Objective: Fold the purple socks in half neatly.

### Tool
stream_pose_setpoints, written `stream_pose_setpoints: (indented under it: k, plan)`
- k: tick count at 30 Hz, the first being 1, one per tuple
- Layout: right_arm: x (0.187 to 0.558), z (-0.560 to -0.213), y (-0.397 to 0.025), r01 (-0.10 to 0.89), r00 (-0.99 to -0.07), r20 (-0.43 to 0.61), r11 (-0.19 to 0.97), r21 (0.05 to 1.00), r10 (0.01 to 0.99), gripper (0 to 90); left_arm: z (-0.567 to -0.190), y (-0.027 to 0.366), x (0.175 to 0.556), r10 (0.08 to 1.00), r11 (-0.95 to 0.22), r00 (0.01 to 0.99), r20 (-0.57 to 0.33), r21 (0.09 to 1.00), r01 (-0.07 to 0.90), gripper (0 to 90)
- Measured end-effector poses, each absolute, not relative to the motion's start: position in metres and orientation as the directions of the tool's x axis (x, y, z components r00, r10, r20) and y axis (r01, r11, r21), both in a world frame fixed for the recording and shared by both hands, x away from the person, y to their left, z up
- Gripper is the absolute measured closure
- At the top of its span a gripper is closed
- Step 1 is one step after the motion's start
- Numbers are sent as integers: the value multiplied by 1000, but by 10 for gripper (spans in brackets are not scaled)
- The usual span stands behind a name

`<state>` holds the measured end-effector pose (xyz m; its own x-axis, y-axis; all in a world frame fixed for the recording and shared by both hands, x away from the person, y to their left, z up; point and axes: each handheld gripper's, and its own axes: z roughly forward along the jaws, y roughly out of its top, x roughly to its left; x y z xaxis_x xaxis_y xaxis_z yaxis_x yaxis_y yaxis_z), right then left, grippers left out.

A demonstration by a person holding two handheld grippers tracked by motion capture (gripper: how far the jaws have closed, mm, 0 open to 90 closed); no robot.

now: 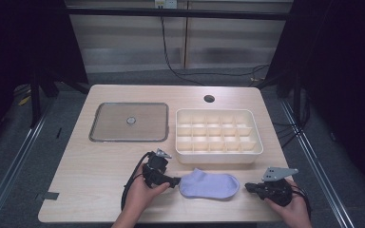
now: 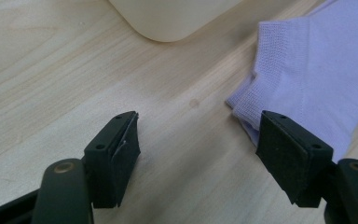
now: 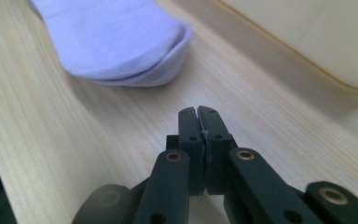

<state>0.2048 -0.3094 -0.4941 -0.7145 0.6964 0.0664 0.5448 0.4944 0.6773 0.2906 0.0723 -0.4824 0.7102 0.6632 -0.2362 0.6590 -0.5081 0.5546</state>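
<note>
A pale lilac sock (image 1: 209,185) lies flat on the light wood-grain tabletop (image 1: 100,166), just in front of a cream divided organiser tray (image 1: 218,157) — the landmark here — and close to the tabletop's near edge. The sock's ribbed cuff (image 2: 261,84) points to the left, its rounded toe (image 3: 168,51) to the right.

The left gripper (image 1: 171,181) sits at the cuff end, in front of the tray's near-left corner (image 2: 172,23). Its fingers (image 2: 116,154) are spread wide with bare wood between them; in the left gripper view one finger overlaps the cuff's edge, but nothing is gripped (whether it touches the fabric I cannot tell). The person's left hand (image 1: 140,194) wraps the gripper body, and a black cable trails from it.

The right gripper (image 1: 248,186) rests in front of the tray's near-right corner, just beyond the sock's toe and apart from it. Its fingers (image 3: 189,140) are pressed together and hold nothing.

To the left of the tray lies a flat clear square lid (image 1: 129,122) with a small round knob at its centre. Behind the tray, near the far edge, a round cable hole (image 1: 209,99) is cut into the tabletop.

The room is dim — dark drapes on both sides, a grey floor (image 1: 24,156) with metal rails, and a pale panelled wall (image 1: 123,42) behind the tray's side, where a black cable (image 1: 166,52) hangs down.
</note>
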Motion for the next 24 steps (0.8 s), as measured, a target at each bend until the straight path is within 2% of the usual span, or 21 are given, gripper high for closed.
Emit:
stream_pose_setpoints:
  k: [5,14,19,20,21,24]
  plan:
    - [205,-495,-300,530,-742,63,526,666,668,900,-482,69,293,667,-504,703,-247,545,670,298]
    - [206,-496,-303,553,-727,96,497,669,679,894,-483,57,295,662,-492,690,-292,525,694,394]
    - [206,-496,-302,551,-727,94,497,670,680,894,-480,49,293,647,-518,711,-276,525,675,422]
    - [206,-496,-302,553,-725,91,499,668,682,894,-478,46,293,643,-527,719,-265,528,666,433]
    - [206,-496,-302,557,-721,92,495,667,687,894,-477,44,292,643,-531,721,-258,528,662,506]
    - [206,-495,-301,561,-719,91,498,661,689,891,-476,37,291,627,-562,740,-243,516,646,531]
